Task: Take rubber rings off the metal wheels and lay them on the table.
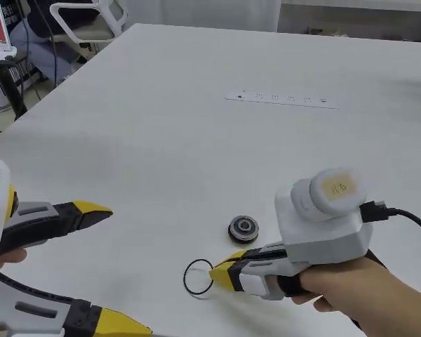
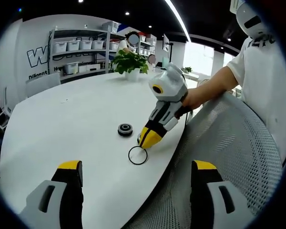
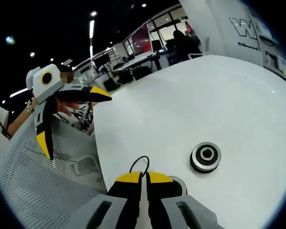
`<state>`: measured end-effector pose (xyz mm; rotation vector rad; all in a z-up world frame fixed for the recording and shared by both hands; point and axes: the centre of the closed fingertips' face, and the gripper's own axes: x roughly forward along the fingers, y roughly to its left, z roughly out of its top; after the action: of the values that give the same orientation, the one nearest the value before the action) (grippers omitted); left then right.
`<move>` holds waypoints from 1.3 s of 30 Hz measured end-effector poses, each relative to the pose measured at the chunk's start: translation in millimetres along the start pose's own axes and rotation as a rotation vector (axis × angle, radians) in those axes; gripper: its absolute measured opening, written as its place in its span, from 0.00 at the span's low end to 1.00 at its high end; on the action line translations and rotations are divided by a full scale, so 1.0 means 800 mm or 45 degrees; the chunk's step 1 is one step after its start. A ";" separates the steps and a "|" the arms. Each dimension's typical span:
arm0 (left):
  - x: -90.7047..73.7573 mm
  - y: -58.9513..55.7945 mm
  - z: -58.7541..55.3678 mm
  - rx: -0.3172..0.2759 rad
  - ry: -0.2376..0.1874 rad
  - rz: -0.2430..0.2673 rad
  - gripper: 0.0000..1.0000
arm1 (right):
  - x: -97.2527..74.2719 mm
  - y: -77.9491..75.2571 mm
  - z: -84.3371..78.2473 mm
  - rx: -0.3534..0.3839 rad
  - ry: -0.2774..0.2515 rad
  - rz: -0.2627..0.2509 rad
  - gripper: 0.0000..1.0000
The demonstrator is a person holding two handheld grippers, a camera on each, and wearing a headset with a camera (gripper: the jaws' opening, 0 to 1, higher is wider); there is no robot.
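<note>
Head view: white desk [image 1: 161, 126], large and mostly bare, serves as the lay-down surface for this task. Work is kept at its near edge, likely so that both tools reach without stretching.

Left hand-held gripper [image 1: 130, 270]: jaws spread wide, holding nothing. It hovers off to the side of the work, well apart from the parts. Judgement: parked open as the idle tool, ready to steady the wheel if needed.

Right hand-held gripper [image 1: 221, 272]: held low, tips down at the desk surface. Jaws are pressed together, and in the right gripper view a thin black loop rises from between the tips. It appears to be pinching the near edge of the rubber ring [image 1: 198, 277]. The low, flat hold fits a lay-down: the ring is already flat on the desk, and only the pinch has not yet been let go.

Metal wheel [image 1: 243, 228]: lies flat on the desk just beside the right hand-held gripper, apart from the ring. It has a dark outer band, a bright middle and a dark hub. Cannot tell whether that outer band is another ring.

Rubber ring: thin, black and round, in front of the tips and near the desk edge, off the wheel.

Count:
- Desk: 1
- Hand-held grippers: 2
- White power strip [image 1: 281, 99], far side of the desk: 1
- Metal wheel: 1
- Loose rubber ring: 1
</note>
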<state>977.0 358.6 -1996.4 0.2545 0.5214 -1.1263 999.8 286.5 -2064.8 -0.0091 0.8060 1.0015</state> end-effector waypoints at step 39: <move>0.000 -0.001 -0.002 -0.011 0.006 -0.006 0.92 | -0.069 -0.045 0.071 0.050 -0.298 -0.113 0.06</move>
<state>975.8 358.5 -1997.6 0.2488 0.5312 -1.1284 1044.9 245.2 -2002.8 0.1036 0.6051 0.8840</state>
